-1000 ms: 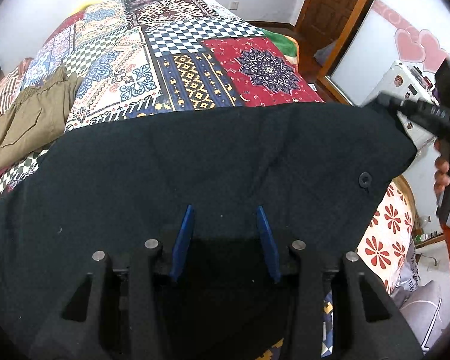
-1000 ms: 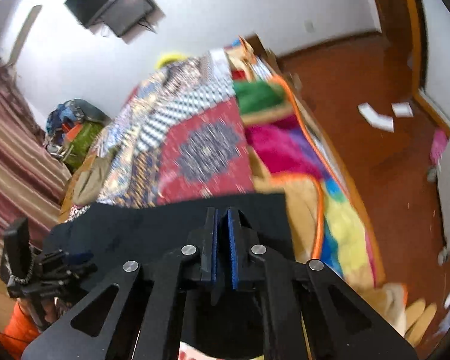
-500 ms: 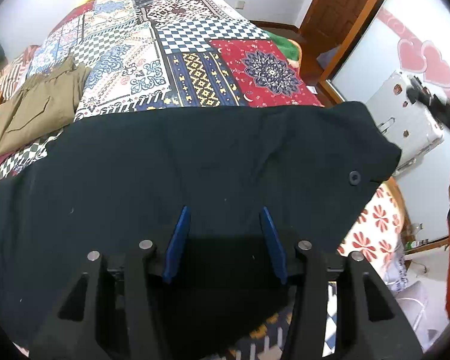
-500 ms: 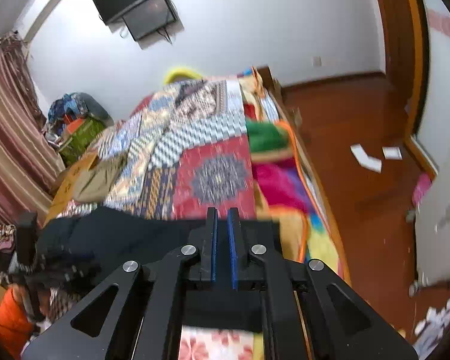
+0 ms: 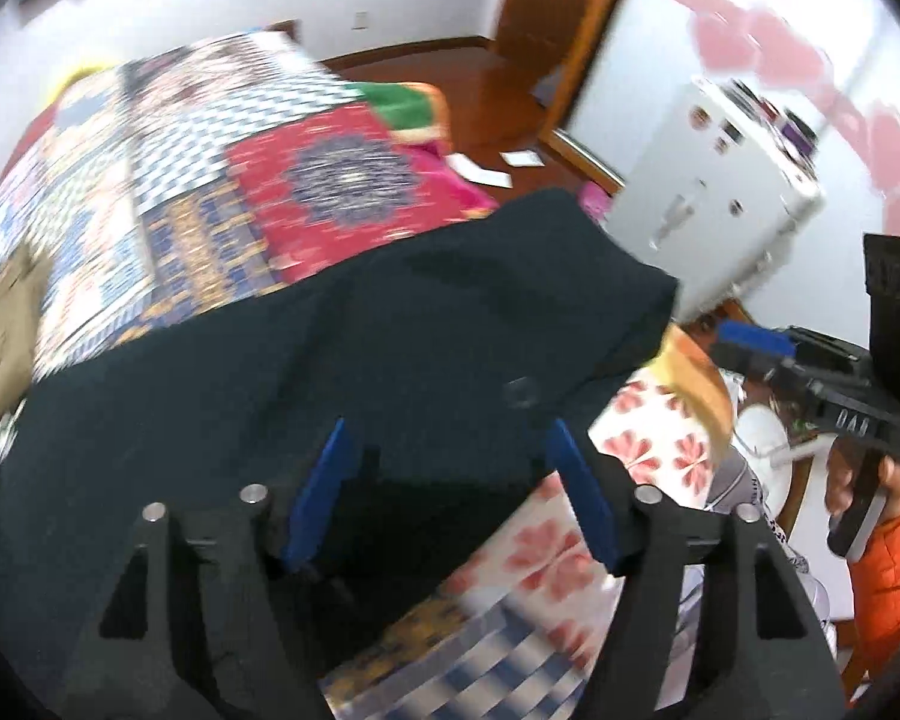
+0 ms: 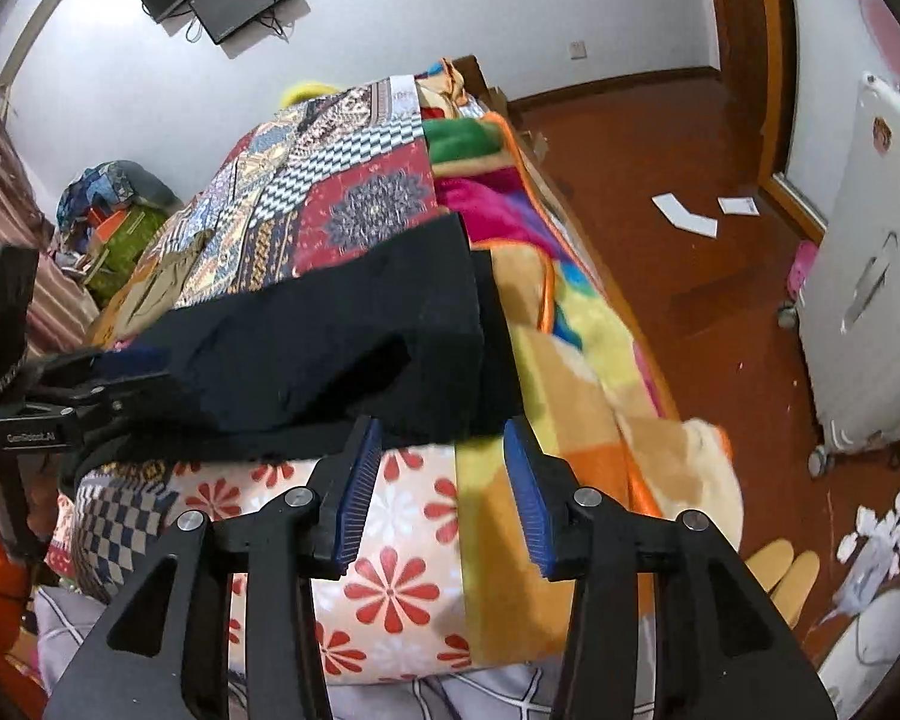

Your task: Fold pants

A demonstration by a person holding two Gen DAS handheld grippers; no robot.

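The black pants (image 5: 390,330) lie spread across the near end of the bed, with a button showing near their right edge. My left gripper (image 5: 444,429) hovers over their near part. Its jaws are opening wide, and the cloth lies under the gap without the pads pressing it. In the right wrist view the pants (image 6: 342,324) end just beyond my right gripper (image 6: 443,426), whose jaws are opening with nothing between them, over the flowered sheet. The right gripper (image 5: 732,333) also shows at the right of the left wrist view, and the left gripper (image 6: 120,360) at the left of the right one.
A patchwork quilt (image 5: 306,174) covers the bed, and a khaki garment (image 6: 162,282) lies at its far left. A bright blanket (image 6: 576,360) hangs off the bed's right side. A white suitcase (image 6: 870,276) stands on the wooden floor, with papers (image 6: 684,216) scattered nearby.
The right gripper was shut on the pants' edge and has opened and drawn back off it. The left jaws have widened and the left view has swung right. The pants now rest on the bed.
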